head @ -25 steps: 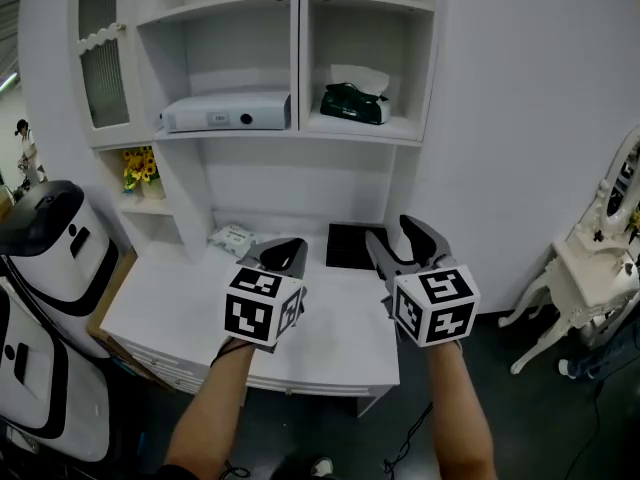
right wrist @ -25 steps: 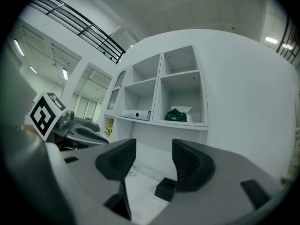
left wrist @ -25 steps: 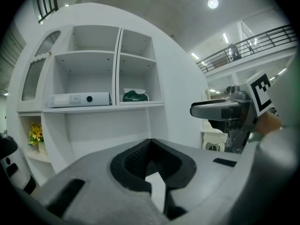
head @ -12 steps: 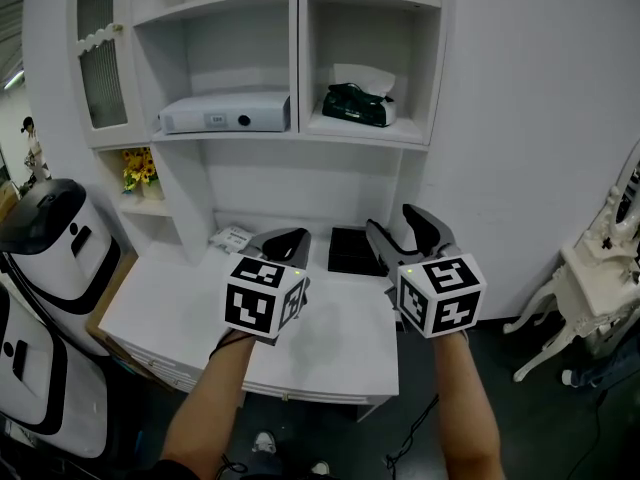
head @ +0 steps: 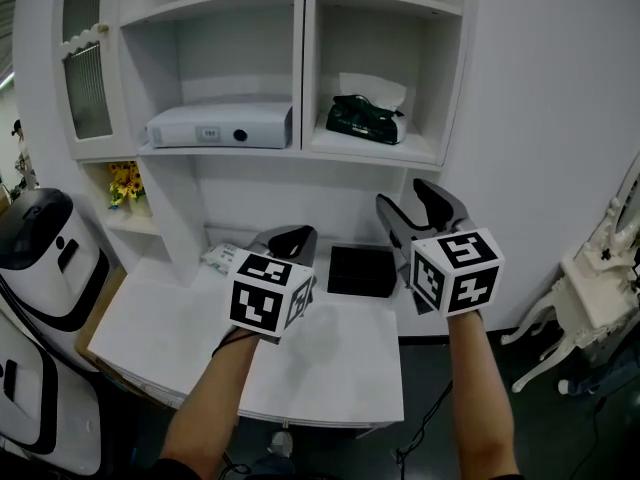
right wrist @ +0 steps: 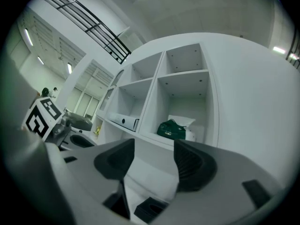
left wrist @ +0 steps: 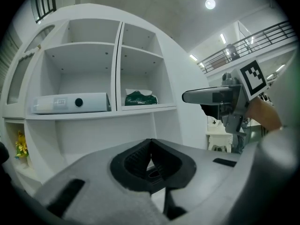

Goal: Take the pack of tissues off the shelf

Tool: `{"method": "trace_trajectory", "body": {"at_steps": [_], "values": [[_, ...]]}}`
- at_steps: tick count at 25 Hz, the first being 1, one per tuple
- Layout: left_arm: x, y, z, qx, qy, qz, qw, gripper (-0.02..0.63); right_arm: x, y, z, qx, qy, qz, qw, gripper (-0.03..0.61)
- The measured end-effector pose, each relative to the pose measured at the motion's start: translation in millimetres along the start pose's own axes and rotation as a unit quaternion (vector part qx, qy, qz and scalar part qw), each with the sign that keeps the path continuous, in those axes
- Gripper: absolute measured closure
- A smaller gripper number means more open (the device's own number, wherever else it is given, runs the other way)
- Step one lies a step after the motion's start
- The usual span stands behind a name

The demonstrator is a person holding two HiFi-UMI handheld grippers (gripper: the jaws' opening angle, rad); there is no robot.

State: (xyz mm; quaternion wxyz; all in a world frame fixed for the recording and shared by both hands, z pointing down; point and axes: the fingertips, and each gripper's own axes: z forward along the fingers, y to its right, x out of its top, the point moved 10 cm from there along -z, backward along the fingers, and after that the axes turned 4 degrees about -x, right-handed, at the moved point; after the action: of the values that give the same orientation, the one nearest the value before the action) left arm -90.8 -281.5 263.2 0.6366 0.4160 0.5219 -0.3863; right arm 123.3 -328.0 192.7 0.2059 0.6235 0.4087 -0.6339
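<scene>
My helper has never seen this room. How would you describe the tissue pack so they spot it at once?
Face the white shelf unit above the desk. The tissue pack sits alone in its right compartment, level with the long white box in the left one. Unlike that box, it is dark green, with a white tissue sticking out on top.

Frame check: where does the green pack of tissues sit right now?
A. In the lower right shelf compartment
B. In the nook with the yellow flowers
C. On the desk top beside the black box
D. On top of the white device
A: the pack of tissues rests on the shelf board of the lower right compartment, level with the white device in the compartment to its left.
</scene>
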Motion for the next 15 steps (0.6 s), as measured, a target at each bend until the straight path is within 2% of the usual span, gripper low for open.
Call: {"method": "trace_trajectory", "body": {"at_steps": [7,15], "values": [[0,-46,44,-0.023,-0.003,-0.002,0.9997,0.606,13,15,62,-0.018,-0.004,-0.022,1.000,0.326],[3,-81,81,-0.069,-0.001,-0.004,0.9976,0.606,34,29,114,-0.048,-0.028,-0.077,0.995,0.328]]}}
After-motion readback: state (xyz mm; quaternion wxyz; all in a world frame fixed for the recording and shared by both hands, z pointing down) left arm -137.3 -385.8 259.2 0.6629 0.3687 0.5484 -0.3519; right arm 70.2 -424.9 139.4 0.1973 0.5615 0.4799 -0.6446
